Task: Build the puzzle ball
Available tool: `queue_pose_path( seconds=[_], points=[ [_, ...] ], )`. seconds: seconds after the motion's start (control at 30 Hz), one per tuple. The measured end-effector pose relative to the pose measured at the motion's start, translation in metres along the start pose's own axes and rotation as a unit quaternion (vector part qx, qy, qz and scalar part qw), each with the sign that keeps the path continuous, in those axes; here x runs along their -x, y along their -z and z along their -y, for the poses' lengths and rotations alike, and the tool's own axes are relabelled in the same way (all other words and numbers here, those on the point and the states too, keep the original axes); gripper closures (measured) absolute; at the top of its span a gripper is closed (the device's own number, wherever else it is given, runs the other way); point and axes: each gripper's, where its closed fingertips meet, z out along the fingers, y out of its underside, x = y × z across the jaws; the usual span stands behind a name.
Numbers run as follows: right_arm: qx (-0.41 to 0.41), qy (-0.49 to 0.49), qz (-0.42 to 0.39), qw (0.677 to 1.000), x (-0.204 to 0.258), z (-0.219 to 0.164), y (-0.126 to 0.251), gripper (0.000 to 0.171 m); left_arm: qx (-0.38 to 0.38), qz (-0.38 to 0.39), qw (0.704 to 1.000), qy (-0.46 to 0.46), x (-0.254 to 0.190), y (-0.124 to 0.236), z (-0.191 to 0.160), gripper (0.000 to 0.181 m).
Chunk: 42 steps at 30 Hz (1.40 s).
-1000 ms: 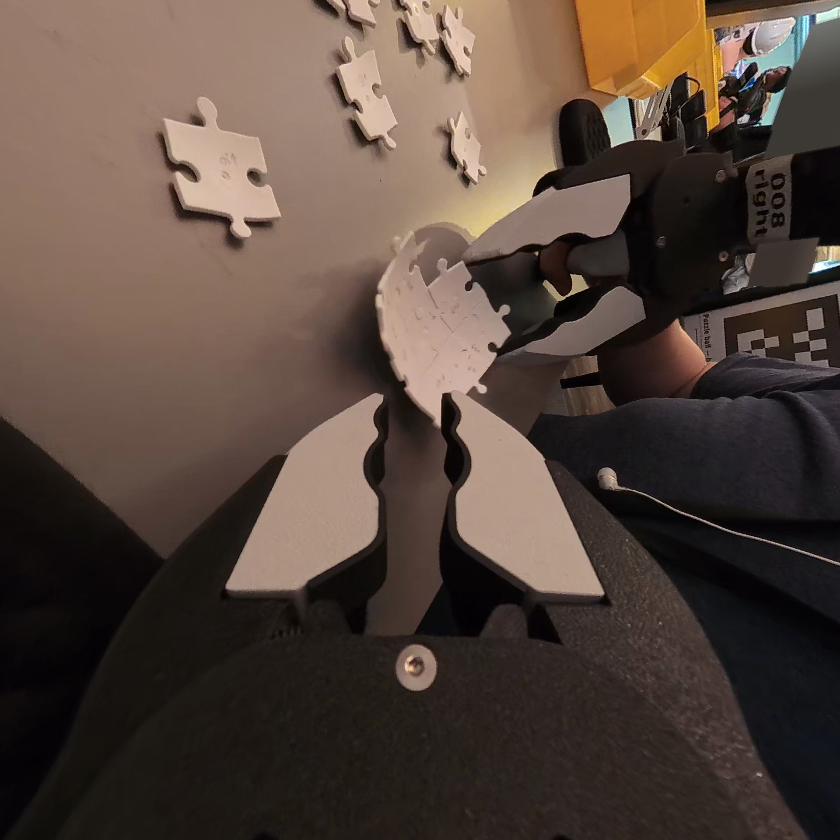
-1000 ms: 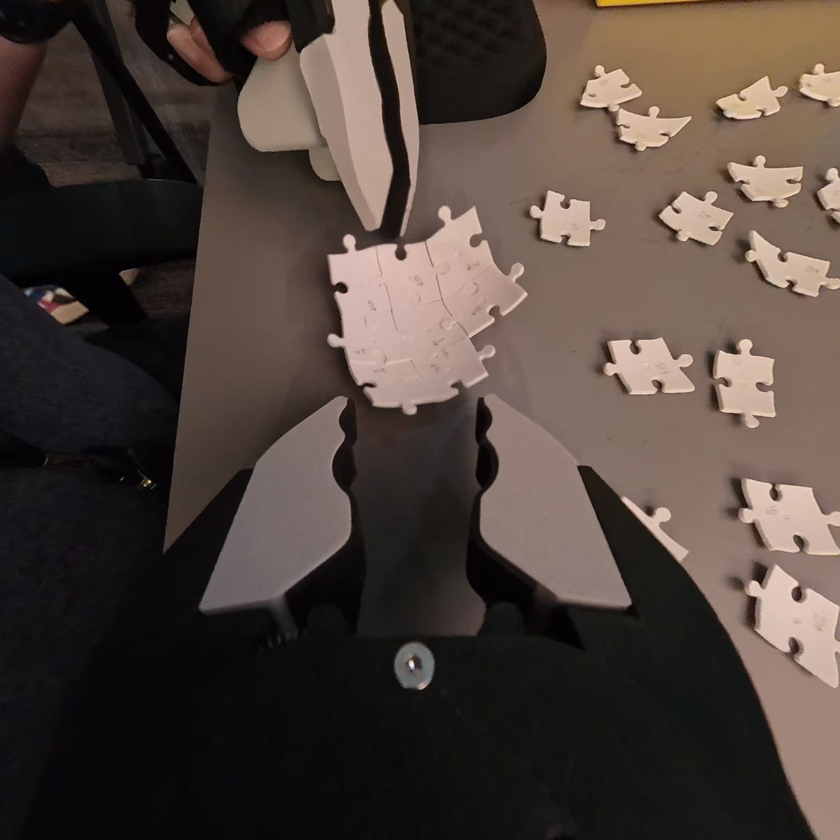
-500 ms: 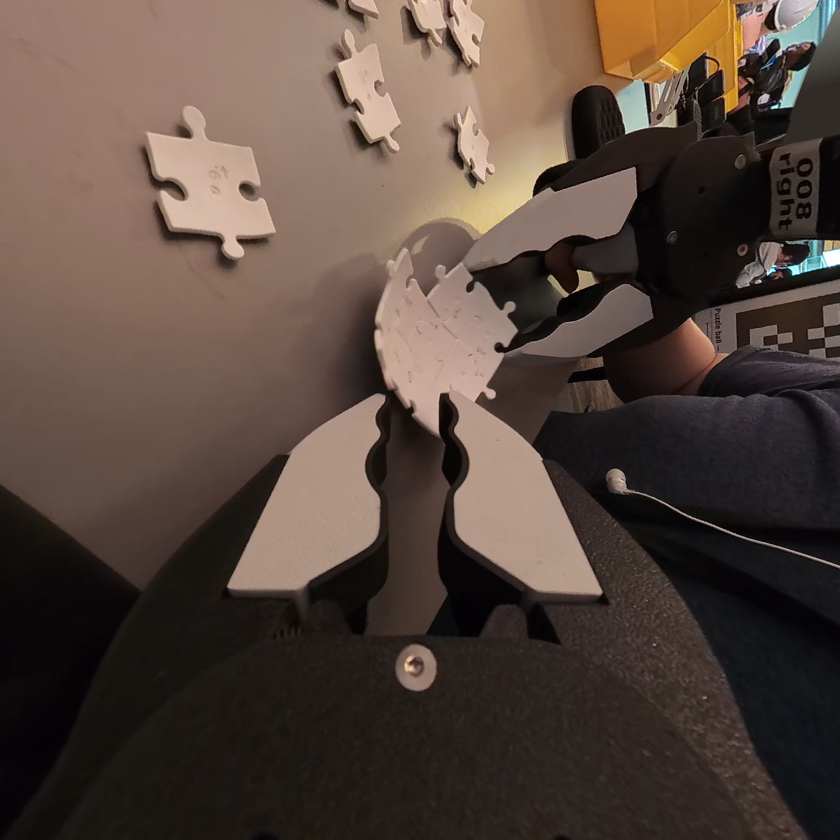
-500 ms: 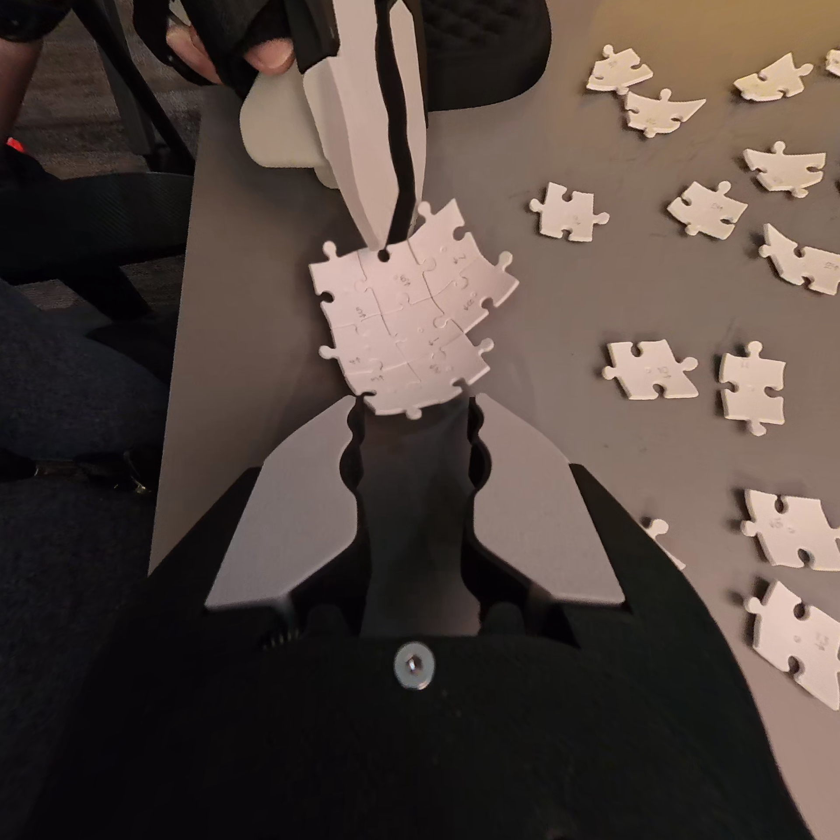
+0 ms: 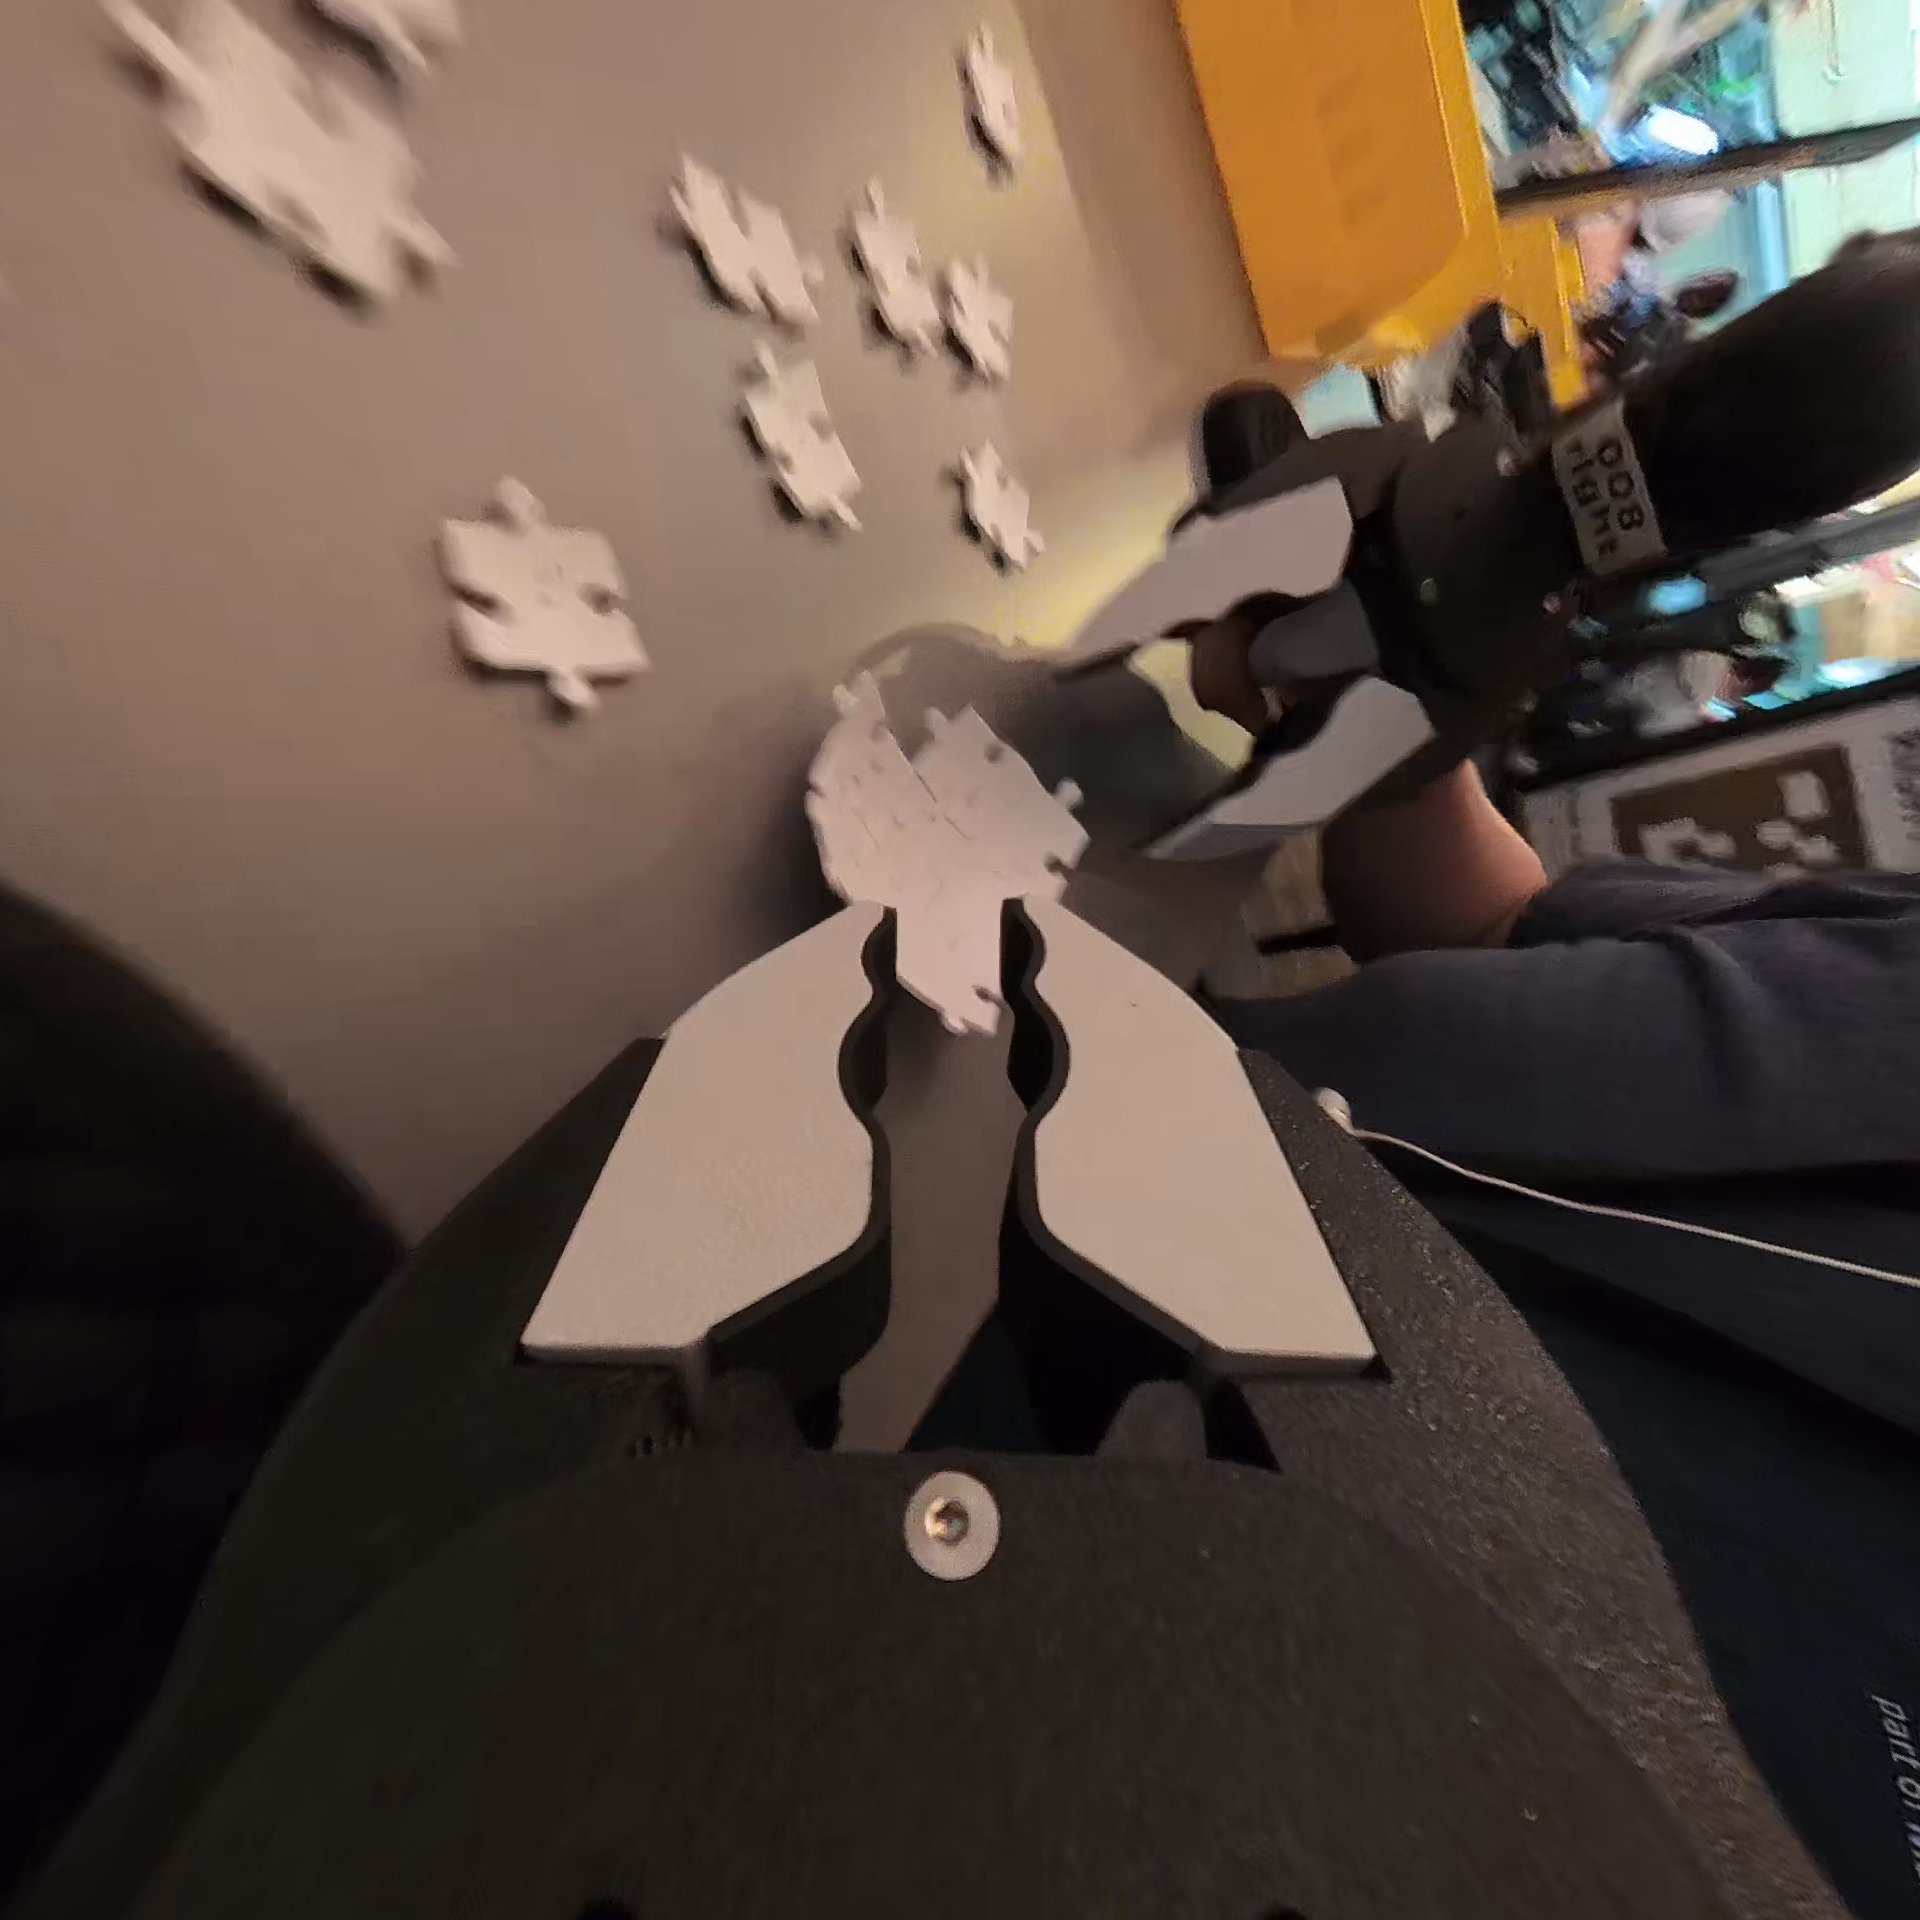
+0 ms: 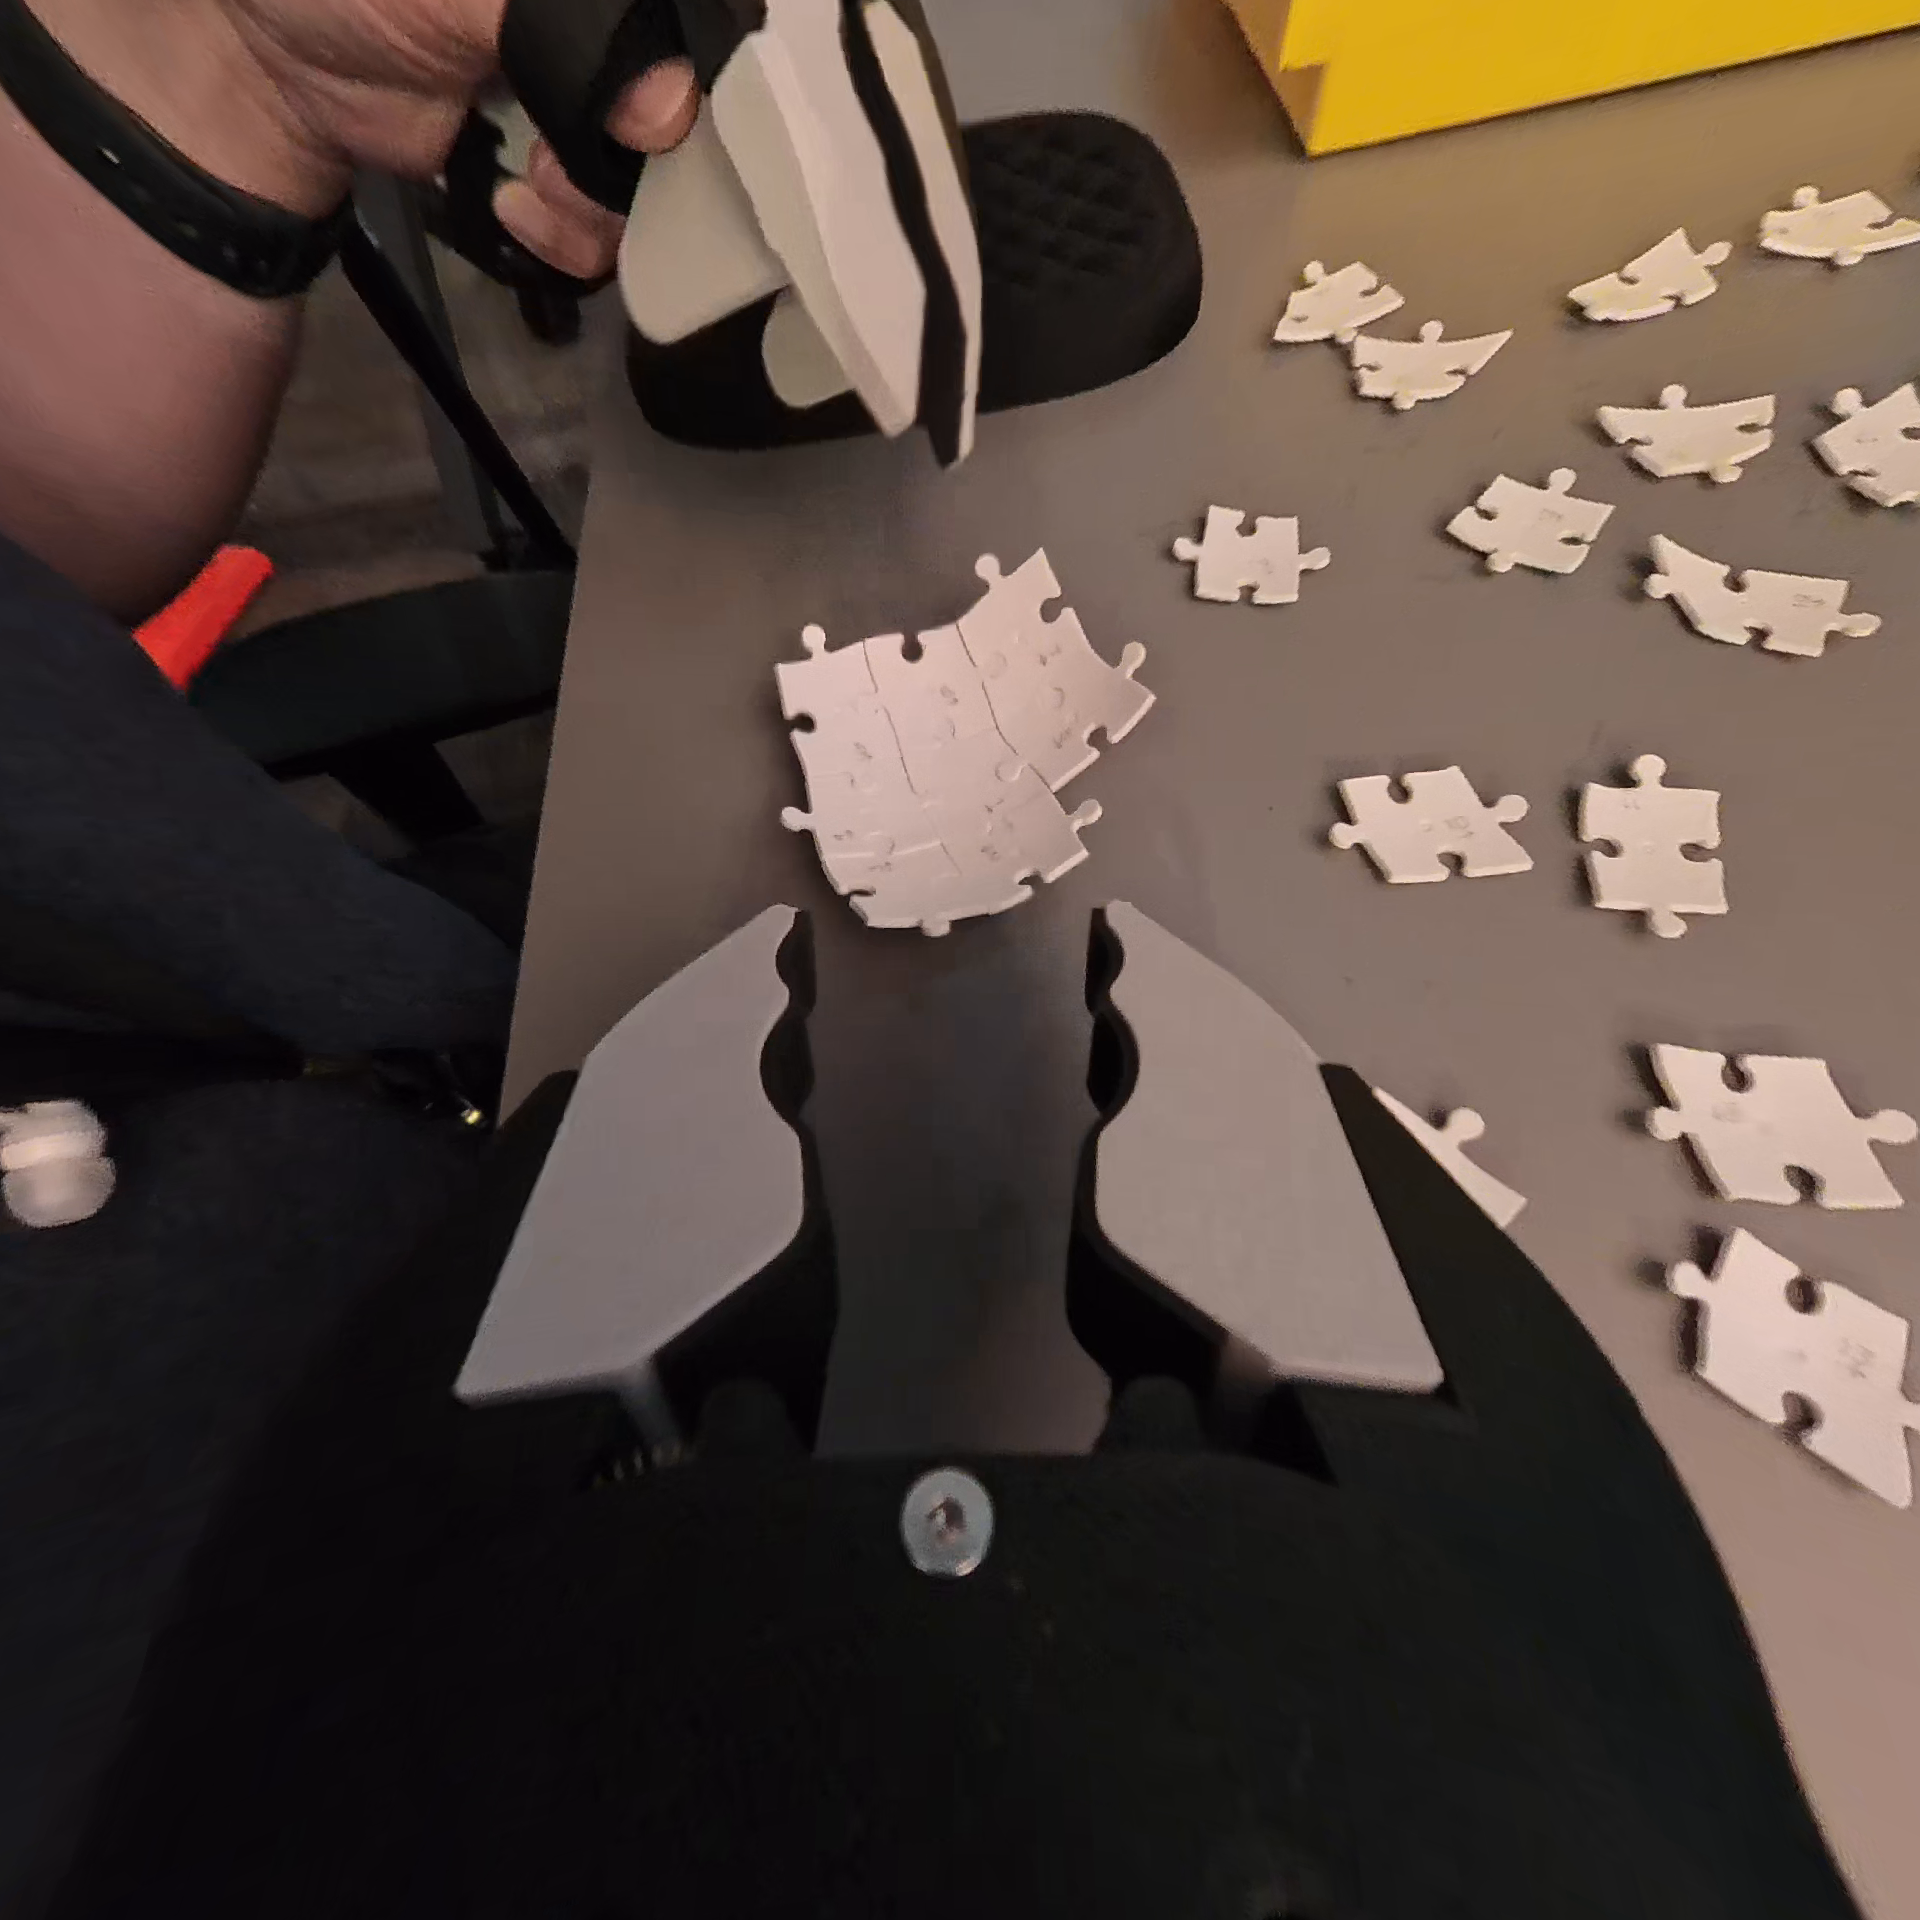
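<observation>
The joined puzzle section, a curved white patch of several pieces, rests on the grey table near its left edge, with no gripper on it. My right gripper is open and empty, its fingertips just short of the section's near edge. My left gripper is beyond the section's far edge, clear of it and empty, its jaws a narrow gap apart. In the blurred left wrist view the section shows past my left gripper, with the open right gripper on its far side.
Several loose white puzzle pieces lie spread over the table to the right; they also show in the left wrist view. A yellow box stands at the far right. A black chair armrest sits beyond the table's far edge. A person's dark sleeve is beside the table. The joined puzzle section sits 4 cm or so from the ends of my right fingers. Look for it in the left wrist view too.
My left gripper came off the section's far edge and drew back. My right gripper backed off slightly and opened a bit wider. The section now rests alone on the table.
</observation>
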Motion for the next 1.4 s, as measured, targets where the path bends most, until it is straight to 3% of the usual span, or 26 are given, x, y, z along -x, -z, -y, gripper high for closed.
queue_pose_path(
  seconds=[0.13, 0.27, 0.5, 1.1, 1.4],
  points=[
    [-0.018, -0.012, 0.003, 1.0, -0.004, 0.002, 0.005, 0.119, -0.003, 0.104, 0.994, -0.041, 0.032, 0.011, 0.021, 0.162],
    [-0.025, -0.008, 0.0, 1.0, -0.009, 0.003, 0.01, 0.119, 0.022, 0.203, 0.967, -0.155, 0.055, 0.0, 0.041, 0.157],
    [-0.051, -0.025, -0.009, 0.998, -0.019, 0.002, 0.024, 0.12, 0.052, 0.278, 0.942, -0.182, 0.071, -0.025, 0.045, 0.118],
    [-0.079, -0.036, -0.008, 0.996, -0.029, -0.002, 0.037, 0.121, 0.083, 0.288, 0.913, -0.277, 0.073, -0.032, 0.046, 0.17],
    [-0.086, -0.047, 0.001, 0.995, -0.029, 0.001, 0.038, 0.121, 0.06, 0.225, 0.934, -0.27, 0.059, -0.03, 0.052, 0.178]
  ],
)
